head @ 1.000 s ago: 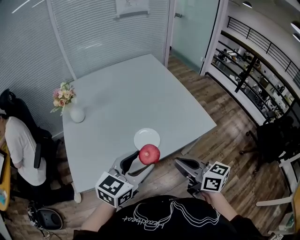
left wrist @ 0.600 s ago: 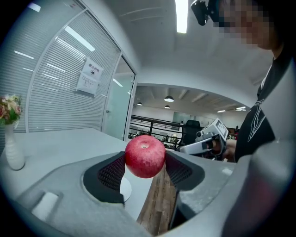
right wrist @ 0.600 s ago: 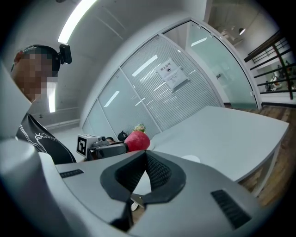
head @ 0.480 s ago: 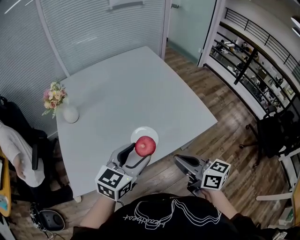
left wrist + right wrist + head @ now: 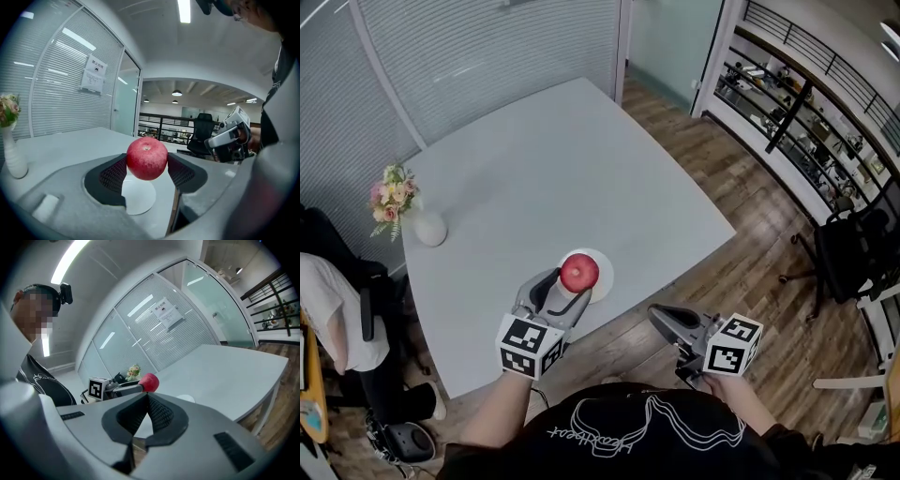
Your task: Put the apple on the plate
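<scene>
A red apple (image 5: pixel 578 272) is held between the pads of my left gripper (image 5: pixel 570 281), which is shut on it. In the left gripper view the apple (image 5: pixel 147 158) hangs above the small white plate (image 5: pixel 137 197), clear of it. In the head view the plate (image 5: pixel 600 280) lies near the front edge of the grey table (image 5: pixel 534 178), partly covered by the apple. My right gripper (image 5: pixel 661 319) is shut with nothing in it and stays off the table's front edge, over the wooden floor. In the right gripper view the apple (image 5: pixel 148 382) and the plate (image 5: pixel 185 398) show beyond the closed jaws.
A white vase with flowers (image 5: pixel 420 223) stands at the table's left edge. A seated person (image 5: pixel 328 309) and a dark chair are to the left of the table. A black office chair (image 5: pixel 853 253) stands on the wooden floor to the right, below a railing.
My left gripper has carried the apple forward and down, from beyond the table's front edge to over the plate. The right gripper has drifted only a little.
</scene>
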`<state>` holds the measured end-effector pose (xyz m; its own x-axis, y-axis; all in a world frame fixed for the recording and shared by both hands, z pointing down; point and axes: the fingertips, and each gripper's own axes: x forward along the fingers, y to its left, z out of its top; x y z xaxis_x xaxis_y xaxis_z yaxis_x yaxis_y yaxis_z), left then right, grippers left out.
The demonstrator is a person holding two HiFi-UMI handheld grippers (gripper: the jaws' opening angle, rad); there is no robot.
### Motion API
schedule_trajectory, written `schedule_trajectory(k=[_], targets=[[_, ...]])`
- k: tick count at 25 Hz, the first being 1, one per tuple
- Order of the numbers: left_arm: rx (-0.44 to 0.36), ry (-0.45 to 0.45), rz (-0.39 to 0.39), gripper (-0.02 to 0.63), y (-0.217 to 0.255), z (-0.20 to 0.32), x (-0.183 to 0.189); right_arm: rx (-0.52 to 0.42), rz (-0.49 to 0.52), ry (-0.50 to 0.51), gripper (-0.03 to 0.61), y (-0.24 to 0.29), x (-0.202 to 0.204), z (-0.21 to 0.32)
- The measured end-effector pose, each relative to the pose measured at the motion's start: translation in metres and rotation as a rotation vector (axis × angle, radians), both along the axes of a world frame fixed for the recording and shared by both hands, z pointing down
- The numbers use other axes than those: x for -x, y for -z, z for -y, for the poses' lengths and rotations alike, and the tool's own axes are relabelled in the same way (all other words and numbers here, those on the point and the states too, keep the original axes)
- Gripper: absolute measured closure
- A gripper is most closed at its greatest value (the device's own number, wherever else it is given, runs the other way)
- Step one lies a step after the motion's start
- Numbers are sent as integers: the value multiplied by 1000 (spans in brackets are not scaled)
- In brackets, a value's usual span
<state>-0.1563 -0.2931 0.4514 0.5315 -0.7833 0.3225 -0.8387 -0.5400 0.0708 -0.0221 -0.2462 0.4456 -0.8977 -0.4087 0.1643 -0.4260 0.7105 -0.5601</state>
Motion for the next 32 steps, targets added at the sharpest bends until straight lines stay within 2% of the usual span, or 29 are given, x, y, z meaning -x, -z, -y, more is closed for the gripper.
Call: schedule_trajectory(k=[14,18,22,26,32], targets=[[106,10,46,333,-78,36,1,42,-16,-30,569,-13,-8,5],[119,10,97,333,-98,40,-1,54,-20,-35,569,-17,-13,2],[142,4,117,333,-118,41,-6,75,-31,-49,569,-26,-22,0],[140,0,182,333,-134,47,-6,80,-41,-58,569,-28,-27,1],[173,9,197,333,-151,50,-3,91,-47,-78,569,-34,-34,2]])
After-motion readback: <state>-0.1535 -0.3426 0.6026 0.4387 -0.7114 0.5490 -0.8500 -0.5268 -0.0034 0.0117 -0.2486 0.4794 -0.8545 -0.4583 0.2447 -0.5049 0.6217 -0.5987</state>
